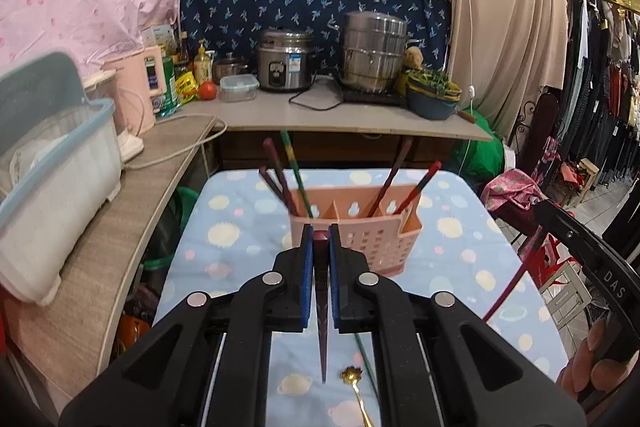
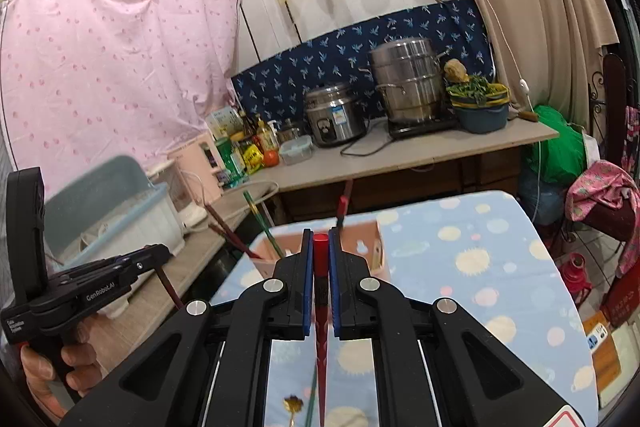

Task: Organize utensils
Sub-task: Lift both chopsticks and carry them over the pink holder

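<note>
My left gripper [image 1: 320, 231] is shut on a dark maroon chopstick [image 1: 322, 307] that hangs tip-down between the blue pads, above the table. My right gripper [image 2: 320, 237] is shut on a red chopstick [image 2: 321, 327], also tip-down. Just beyond both stands a pink perforated utensil holder [image 1: 360, 235] [image 2: 360, 247] with several chopsticks [image 1: 298, 179] leaning in its compartments. On the cloth below lie a gold spoon [image 1: 354, 381] [image 2: 294, 407] and a green chopstick [image 1: 366, 359] [image 2: 310, 399]. The right gripper with its chopstick [image 1: 516, 279] shows at the left wrist view's right edge.
The table wears a light blue planet-print cloth [image 1: 460, 259] [image 2: 480, 259]. A wooden counter with a lidded white dish box [image 1: 52, 187] runs along the left. Behind, a shelf [image 1: 360, 119] carries a rice cooker [image 1: 285, 61], a steel steamer pot [image 1: 374, 55], bottles and a bowl of greens.
</note>
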{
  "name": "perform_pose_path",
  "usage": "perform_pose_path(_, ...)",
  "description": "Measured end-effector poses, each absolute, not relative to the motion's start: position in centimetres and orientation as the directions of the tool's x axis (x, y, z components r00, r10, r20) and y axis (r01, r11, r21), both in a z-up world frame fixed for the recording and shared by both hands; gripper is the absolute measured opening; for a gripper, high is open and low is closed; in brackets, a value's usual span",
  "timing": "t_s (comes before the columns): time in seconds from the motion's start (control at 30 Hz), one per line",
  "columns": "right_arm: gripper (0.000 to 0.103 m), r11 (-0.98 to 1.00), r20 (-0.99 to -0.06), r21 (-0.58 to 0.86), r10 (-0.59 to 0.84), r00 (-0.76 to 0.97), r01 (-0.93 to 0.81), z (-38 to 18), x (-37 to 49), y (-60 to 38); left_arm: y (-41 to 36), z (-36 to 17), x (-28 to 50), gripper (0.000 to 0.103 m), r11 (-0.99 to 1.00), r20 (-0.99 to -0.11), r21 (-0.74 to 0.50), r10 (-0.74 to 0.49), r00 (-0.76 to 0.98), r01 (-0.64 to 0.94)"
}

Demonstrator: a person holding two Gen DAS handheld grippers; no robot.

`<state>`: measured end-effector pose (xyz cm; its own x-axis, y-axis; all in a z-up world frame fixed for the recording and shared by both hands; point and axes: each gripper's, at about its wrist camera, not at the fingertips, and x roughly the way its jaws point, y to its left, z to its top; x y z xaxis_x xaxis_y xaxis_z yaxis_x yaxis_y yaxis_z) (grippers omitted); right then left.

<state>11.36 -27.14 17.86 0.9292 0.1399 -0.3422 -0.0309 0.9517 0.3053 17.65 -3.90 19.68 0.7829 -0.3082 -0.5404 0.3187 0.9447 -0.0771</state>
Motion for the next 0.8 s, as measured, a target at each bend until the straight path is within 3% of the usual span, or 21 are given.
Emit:
perform_pose_path(0.5, 0.007, 0.933, -0.158, 0.355, 0.121, 0.980, -0.059, 26.9, 18.4, -28.1, -6.3, 29.4, 22.8, 0.007, 0.946, -0.333, -0.065, -0.321, 0.887, 0.318)
perform_pose_path(0.67, 0.007, 0.936, -0.170, 0.349, 0.103, 0.980, -0.038, 27.2, 21.5, -28.0, -7.0, 30.4, 25.1, 0.007, 0.954, -0.275, -0.051, -0.297, 0.914, 0.295)
perform_pose_path(0.8, 0.007, 0.943, -0.220, 0.333, 0.099, 0.970, -0.020, 25.5, 23.6, -27.6, -7.1, 29.0, 26.8, 0.007, 0.954, -0.295, -0.069, -0.300, 0.907, 0.293)
